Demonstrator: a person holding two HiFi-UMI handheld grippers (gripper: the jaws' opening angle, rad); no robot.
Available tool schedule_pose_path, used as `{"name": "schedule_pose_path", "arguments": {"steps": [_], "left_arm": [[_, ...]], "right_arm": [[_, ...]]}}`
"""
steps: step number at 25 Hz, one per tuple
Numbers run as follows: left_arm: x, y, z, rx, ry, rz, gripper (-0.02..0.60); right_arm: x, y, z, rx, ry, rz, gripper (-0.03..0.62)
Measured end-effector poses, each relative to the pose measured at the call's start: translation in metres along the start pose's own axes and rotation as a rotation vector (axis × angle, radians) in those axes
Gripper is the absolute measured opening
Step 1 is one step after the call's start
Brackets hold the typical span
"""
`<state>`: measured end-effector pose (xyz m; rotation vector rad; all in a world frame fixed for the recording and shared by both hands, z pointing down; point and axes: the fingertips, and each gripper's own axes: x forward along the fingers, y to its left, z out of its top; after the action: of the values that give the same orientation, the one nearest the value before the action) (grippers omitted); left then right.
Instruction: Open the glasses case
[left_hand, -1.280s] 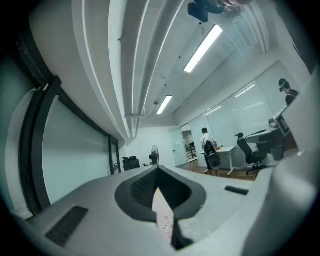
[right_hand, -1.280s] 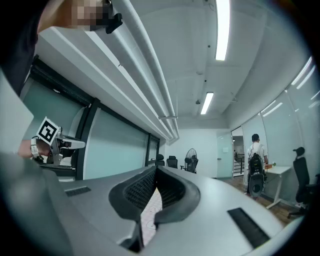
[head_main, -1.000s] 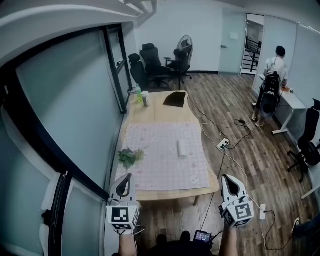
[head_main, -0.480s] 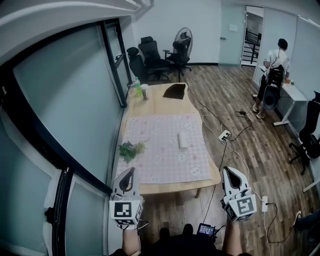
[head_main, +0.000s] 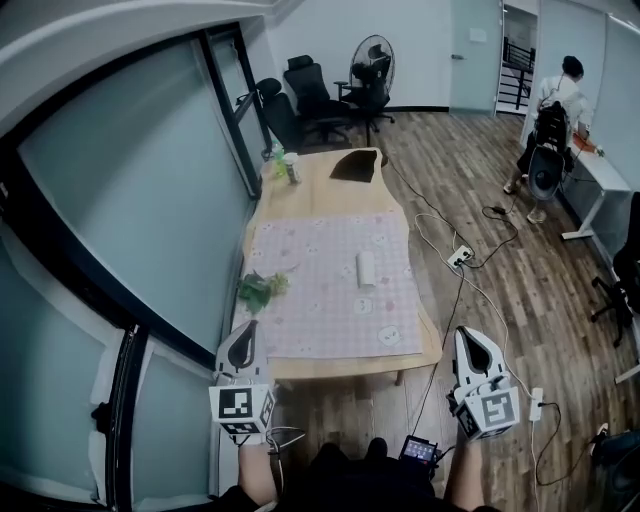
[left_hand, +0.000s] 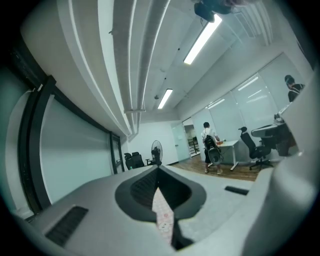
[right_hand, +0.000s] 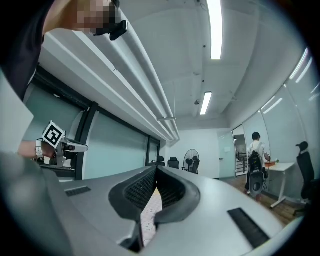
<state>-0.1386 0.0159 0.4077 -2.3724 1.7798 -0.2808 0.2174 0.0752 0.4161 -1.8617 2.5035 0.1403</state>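
The glasses case (head_main: 366, 268) is a small white oblong that lies closed on the pink patterned cloth (head_main: 320, 300), right of the cloth's middle. Both grippers hang in front of the table's near edge (head_main: 350, 366), well short of the case, and point level toward the table. My left gripper (head_main: 244, 340) is at the table's near left corner, shut and empty. My right gripper (head_main: 470, 345) is off the near right corner over the floor, also shut and empty. In each gripper view the closed jaws (left_hand: 159, 169) (right_hand: 156, 169) meet, and only a sliver of cloth shows below them.
A green sprig (head_main: 260, 288) lies on the cloth's left edge. Bottles and a cup (head_main: 284, 166) and a black object (head_main: 352, 166) sit at the table's far end. Cables and a power strip (head_main: 461, 258) run over the floor on the right. Office chairs, a fan and a person stand further back.
The whole view has shifted, and the table now sits a little higher in the picture. Both grippers moved slightly with it, still shut and empty, still short of the table edge.
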Motion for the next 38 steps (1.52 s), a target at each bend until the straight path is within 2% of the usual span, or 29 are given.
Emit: {"name": "schedule_pose_path", "arguments": {"steps": [3,8,12,19,24,28,38], "left_arm": [[0.008,-0.004,-0.007,0.005,0.013,0.005,-0.003],[0.049,0.000,-0.031,-0.029,0.048,-0.023,-0.003],[0.103,0.022,-0.034,-0.049,0.015,-0.052,-0.003],[0.185,0.051,-0.038,-0.083,-0.017,-0.166,-0.003],[0.217,0.052,-0.036,-0.103,-0.029,-0.202,-0.003],[0.234,0.045,-0.032,-0.099,-0.027,-0.204,-0.003],[0.252,0.026,-0.018,-0.080,-0.039,-0.206,-0.003]], "right_arm": [[0.016,-0.004,-0.016,0.079,0.059,0.004,0.018],[0.060,-0.006,-0.033,0.011,0.066,0.059,0.017],[0.114,-0.012,-0.029,-0.007,0.060,0.033,0.017],[0.199,-0.003,-0.010,-0.027,0.049,-0.004,0.018],[0.225,-0.002,-0.017,-0.048,0.082,0.007,0.018],[0.241,-0.014,-0.016,-0.039,0.066,0.013,0.017],[0.258,-0.045,-0.028,-0.008,0.095,0.012,0.018]]}}
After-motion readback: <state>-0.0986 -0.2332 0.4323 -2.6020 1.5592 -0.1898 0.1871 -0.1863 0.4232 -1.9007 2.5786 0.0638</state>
